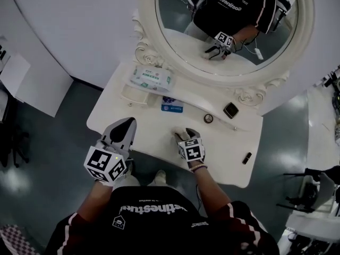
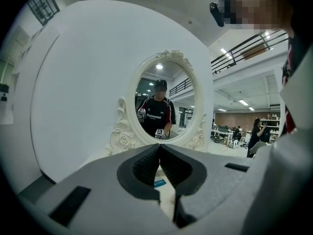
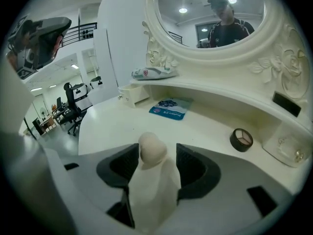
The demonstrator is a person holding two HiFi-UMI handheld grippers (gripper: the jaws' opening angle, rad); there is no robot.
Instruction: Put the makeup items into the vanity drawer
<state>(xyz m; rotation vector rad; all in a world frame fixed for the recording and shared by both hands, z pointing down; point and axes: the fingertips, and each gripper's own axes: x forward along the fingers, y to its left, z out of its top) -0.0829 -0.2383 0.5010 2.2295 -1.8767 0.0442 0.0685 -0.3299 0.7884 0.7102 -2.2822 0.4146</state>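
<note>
In the right gripper view a white makeup item with a rounded beige tip [image 3: 152, 153] lies lengthwise between the jaws of my right gripper [image 3: 157, 155], its body filling the gap. In the head view that gripper [image 1: 182, 135] hangs low over the front middle of the white vanity top [image 1: 143, 124]. My left gripper [image 1: 125, 125] is at the table's front left, shut with nothing in it, its tips meeting [image 2: 159, 148]. On the top lie a blue packet [image 1: 172, 106], a round palette [image 1: 209, 118], a square compact [image 1: 230, 110] and a dark lipstick tube [image 1: 247, 158].
An oval mirror in a carved white frame [image 1: 297, 47] stands at the back of the vanity. A wipes pack [image 1: 151, 78] rests on a small white box [image 1: 133, 94] at the back left. A white curved wall rises behind. Grey floor surrounds the table.
</note>
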